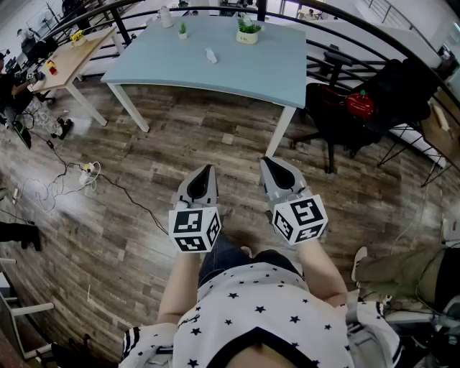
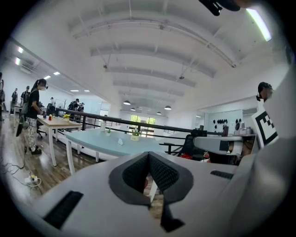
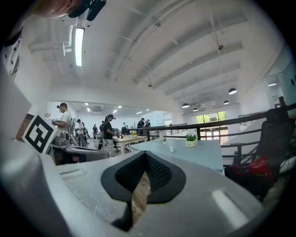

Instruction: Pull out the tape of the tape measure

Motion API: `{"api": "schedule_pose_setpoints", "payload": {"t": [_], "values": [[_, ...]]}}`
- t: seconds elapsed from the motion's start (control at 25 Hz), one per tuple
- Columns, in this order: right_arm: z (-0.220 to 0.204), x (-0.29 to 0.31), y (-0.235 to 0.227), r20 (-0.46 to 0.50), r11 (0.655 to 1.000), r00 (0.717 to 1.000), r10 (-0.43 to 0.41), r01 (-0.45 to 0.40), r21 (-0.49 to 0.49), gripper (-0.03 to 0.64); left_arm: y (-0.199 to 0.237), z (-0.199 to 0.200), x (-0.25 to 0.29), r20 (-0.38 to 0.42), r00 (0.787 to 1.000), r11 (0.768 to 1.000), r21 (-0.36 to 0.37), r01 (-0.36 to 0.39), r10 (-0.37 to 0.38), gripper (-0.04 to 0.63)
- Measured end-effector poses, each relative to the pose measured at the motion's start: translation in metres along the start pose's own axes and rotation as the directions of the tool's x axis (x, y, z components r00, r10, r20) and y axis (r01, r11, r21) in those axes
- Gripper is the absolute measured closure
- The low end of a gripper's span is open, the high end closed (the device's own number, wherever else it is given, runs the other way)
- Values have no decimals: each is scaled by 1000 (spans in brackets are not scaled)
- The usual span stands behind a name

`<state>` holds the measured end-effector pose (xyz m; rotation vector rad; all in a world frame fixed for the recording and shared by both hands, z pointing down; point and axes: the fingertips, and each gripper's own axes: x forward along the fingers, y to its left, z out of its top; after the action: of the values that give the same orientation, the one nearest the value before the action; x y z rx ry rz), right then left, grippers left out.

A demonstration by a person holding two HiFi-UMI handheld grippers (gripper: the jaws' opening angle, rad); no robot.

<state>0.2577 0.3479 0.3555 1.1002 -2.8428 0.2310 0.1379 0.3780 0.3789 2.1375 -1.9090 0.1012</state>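
Tape measure: cannot be picked out for certain. The only candidate is a small white object [image 1: 210,55] lying on the light-blue table [image 1: 237,79], near the table's middle and too small to identify. It sits well apart from both grippers, far beyond them across a stretch of wooden floor [image 1: 144,187]. No part of it reaches either pair of jaws.

Left gripper [image 1: 206,171]: held out in front of the person's body, pointing toward the table and slightly downward. The jaws are together with the dark pads meeting at the tip and nothing between them. Only floor and a table leg show through the hollow behind the tip. It touches nothing.

Right gripper [image 1: 267,162]: just beside the left one, on its right, and pointing the same way. The jaws are closed tip to tip and empty, with bare floorboards visible through the hollow. It touches nothing.

Table, other contents: a potted plant [image 1: 248,30] stands at the far edge. A smaller plant [image 1: 182,29] is to its left, and a white bottle [image 1: 166,16] stands at the far left corner.

Surroundings: a black chair [image 1: 334,86] with a red bag [image 1: 359,104] on it stands right of the table. A wooden desk [image 1: 72,57] is at far left, and a power strip [image 1: 88,171] with trailing cables lies on the floor to the left.
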Motion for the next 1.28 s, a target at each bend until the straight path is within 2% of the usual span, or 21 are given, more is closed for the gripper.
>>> {"api": "schedule_pose_setpoints", "payload": {"t": [0.44,0.68,1.12,1.28], "values": [[9,-10,-10,24,999,999,36,-35,-19,611,-15,10,3,30,999,1000,10,-12,12,601],[8,-6,-22,24,998,998,57,-58,34,611,-16,12,11,26,1000,1000,0,-16,16,601],[-2,31,-34,-20,997,998,55,-54,46,611,6,13,39,18,999,999,-20,-30,30,600],[-4,61,-41,-48,998,997,54,-52,47,597,25,19,61,17,1000,1000,-22,-15,15,552]]}}
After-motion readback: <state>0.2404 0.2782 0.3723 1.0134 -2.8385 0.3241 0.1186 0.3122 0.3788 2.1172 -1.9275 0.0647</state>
